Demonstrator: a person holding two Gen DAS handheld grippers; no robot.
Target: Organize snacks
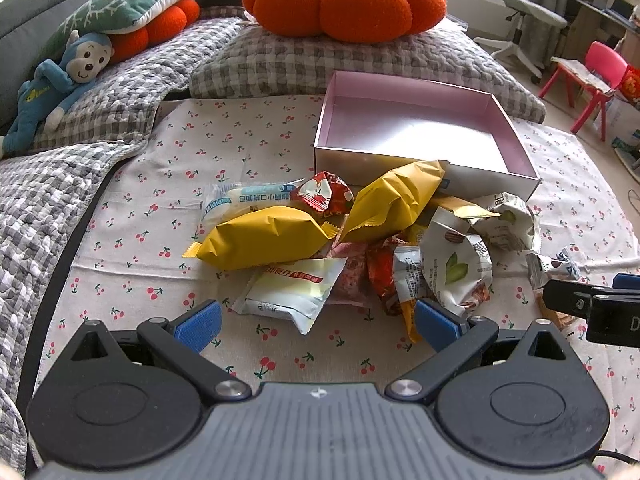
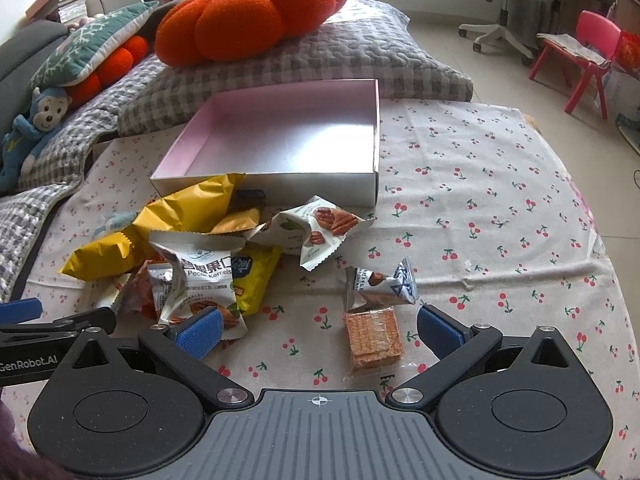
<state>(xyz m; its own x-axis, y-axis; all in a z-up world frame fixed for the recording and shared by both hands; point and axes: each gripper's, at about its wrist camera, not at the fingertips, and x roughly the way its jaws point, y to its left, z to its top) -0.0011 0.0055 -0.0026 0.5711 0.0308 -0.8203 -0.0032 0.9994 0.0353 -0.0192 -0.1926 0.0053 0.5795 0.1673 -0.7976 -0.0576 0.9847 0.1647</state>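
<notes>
Cherry-print cloth [image 2: 480, 216], cracker pack [image 2: 373, 336] between spread right tongs [image 2: 318, 332]

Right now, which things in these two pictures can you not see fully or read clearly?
- Red wrapped snack, left wrist view: mostly buried under the yellow packets and the nut packet.
- Blue label on the pink box, right wrist view: a yellow packet covers part of it, and the print is too small to read.
- Cracker pack, left wrist view: hidden behind the right hand-held gripper.
</notes>
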